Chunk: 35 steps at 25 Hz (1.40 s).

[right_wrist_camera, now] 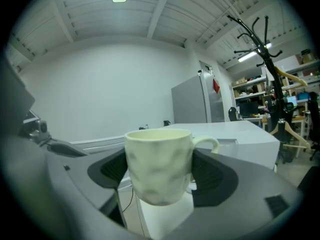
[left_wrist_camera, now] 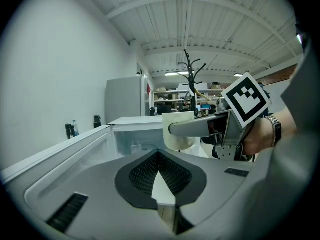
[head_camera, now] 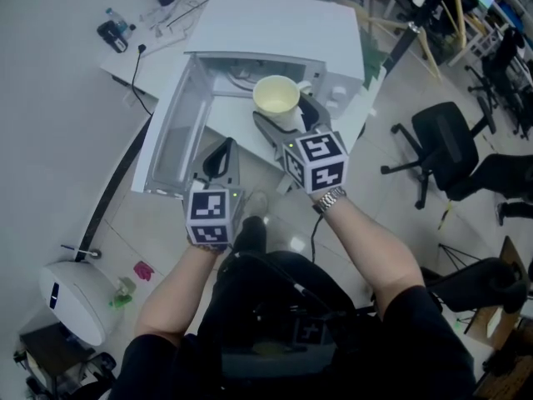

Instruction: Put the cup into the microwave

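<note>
Right, the cup [right_wrist_camera: 159, 164] sits upright, pinched in my right gripper [head_camera: 283, 113] just at the microwave's [head_camera: 275, 23] open front edge. I should keep it level, go straight in, clear of the door [head_camera: 171, 136]. My left gripper [left_wrist_camera: 159, 171] is pressed together, empty.

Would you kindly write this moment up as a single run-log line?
right gripper: shut on cup, upright | left gripper: shut, empty | microwave: door open | cup: held at the opening
</note>
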Available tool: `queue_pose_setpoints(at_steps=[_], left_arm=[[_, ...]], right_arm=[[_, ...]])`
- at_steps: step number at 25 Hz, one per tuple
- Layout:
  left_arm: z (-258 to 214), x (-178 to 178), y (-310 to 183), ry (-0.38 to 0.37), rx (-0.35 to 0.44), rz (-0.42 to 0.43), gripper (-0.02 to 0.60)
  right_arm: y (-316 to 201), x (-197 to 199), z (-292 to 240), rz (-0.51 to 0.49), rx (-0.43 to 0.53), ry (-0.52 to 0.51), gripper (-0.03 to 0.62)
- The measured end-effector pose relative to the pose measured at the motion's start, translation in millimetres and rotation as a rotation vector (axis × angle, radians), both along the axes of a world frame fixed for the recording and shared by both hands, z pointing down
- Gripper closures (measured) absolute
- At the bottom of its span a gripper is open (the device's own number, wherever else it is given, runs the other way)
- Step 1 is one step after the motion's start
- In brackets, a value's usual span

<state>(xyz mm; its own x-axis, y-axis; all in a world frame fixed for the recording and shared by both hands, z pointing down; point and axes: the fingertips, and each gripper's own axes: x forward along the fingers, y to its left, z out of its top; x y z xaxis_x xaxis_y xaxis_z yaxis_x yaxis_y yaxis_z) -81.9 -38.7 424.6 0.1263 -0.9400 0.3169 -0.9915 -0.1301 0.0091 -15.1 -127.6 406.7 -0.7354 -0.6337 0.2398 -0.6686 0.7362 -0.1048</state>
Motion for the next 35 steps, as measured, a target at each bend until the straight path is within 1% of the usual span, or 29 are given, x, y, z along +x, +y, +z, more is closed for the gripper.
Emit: queue_pose_setpoints(at_steps=[10, 15, 23, 29, 35], left_arm=[[7.5, -0.9, 13.0, -0.005, -0.019, -0.023, 0.580], [8.6, -4.4, 9.5, -0.013, -0.033, -0.022, 0.580], [9.9, -8.1, -14.8, -0.029, -0.046, 0.030, 0.580], [16.2, -15.6, -39.9, -0.019, -0.069, 0.075, 0.580], [27.2, -23.3, -67.2, 0.009, -0.101, 0.111, 0.580]], right_arm=[[0.7, -4.5, 15.0, -0.019, -0.014, -0.010, 0.168], [-4.2, -9.1, 26.0, -0.025, -0.026, -0.006, 0.168], [-25.9, -18.9, 45.2, -0.001, -0.049, -0.010, 0.168], [-49.0, -26.8, 60.3, 0.039, -0.064, -0.005, 0.168], [-72.3, -34.6, 73.8, 0.078, -0.069, 0.013, 0.168]])
